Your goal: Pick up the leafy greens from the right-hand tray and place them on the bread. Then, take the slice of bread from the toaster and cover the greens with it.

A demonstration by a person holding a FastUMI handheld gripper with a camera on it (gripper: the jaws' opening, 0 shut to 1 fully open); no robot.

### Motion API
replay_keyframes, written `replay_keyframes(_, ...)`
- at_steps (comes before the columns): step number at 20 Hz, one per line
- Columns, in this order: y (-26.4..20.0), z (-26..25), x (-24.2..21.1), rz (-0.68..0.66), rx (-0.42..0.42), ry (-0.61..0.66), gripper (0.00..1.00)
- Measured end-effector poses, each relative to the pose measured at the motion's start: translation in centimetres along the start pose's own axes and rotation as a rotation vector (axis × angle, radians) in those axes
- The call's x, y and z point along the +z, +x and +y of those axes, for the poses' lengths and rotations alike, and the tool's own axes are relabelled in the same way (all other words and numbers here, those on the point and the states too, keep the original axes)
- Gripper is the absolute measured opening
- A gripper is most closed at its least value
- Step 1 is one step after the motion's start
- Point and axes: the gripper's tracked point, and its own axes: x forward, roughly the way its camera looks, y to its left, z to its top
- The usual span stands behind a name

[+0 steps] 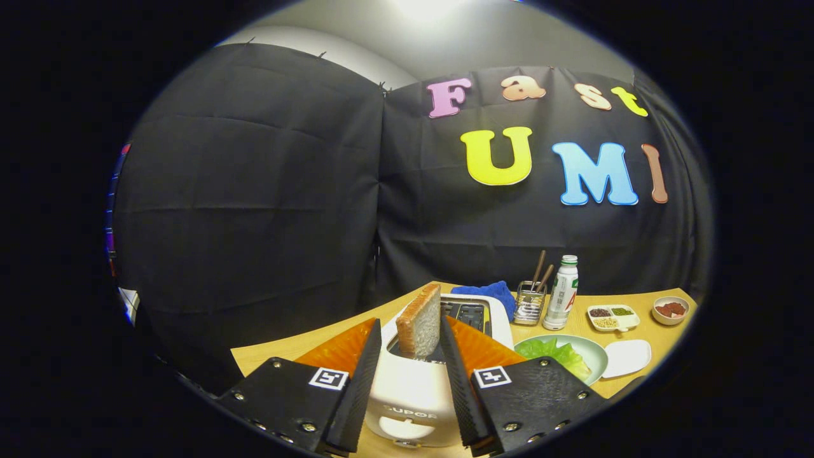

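Wooden table [305,346] carries a toaster [413,388] with a bread slice [420,323] upright in its slot, between the gripper's [410,356] open fingers, neither pressing it. Bread looks light and crumbly; grip its flat faces gently. Greens [552,351] lie on a plate [594,356] right of the toaster. Bottle [562,292], cloth [486,292] and holder [529,302] stand beyond.

Black cloth wall [254,191] hangs in creased panels behind a light wooden bench [642,331], with a seam where two panels meet. Pale grey ceiling or upper wall [483,38] above the cloth, bright light [423,7] at its top, probably a ceiling lamp, too blown out to tell.
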Motion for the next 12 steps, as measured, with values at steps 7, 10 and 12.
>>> replay_keyframes(7, 2.0, -1.0, -0.1, 0.037, -0.083, -0.004, 0.57)
replay_keyframes(10, 2.3, -1.2, -0.1, 0.042, -0.099, -0.003, 0.57)
replay_keyframes(12, 1.9, -1.8, 0.0, 0.038, -0.128, -0.020, 0.20)
